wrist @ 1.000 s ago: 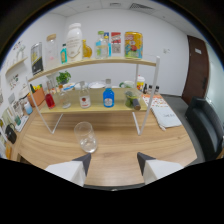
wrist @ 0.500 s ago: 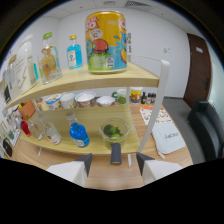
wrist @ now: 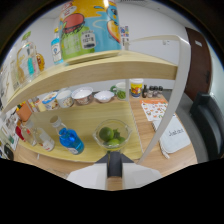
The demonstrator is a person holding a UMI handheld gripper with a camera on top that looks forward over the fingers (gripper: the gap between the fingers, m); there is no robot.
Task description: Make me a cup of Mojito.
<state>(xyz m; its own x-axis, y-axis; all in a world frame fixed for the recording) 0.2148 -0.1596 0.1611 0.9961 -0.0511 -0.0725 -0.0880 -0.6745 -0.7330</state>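
Gripper (wrist: 114,176) low at lower shelf (wrist: 85,125), fingers parted, narrow gap, empty; lime bowl (wrist: 112,134) just ahead; fingertip ends cut off.

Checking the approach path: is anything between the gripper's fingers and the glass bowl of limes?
Nothing shows in the gripper view: the bowl of limes sits just ahead of the open gripper, with only bare shelf between. The blue bottle stands beside it.

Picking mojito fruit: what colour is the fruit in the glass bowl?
Green, like limes; gripper view shows it.
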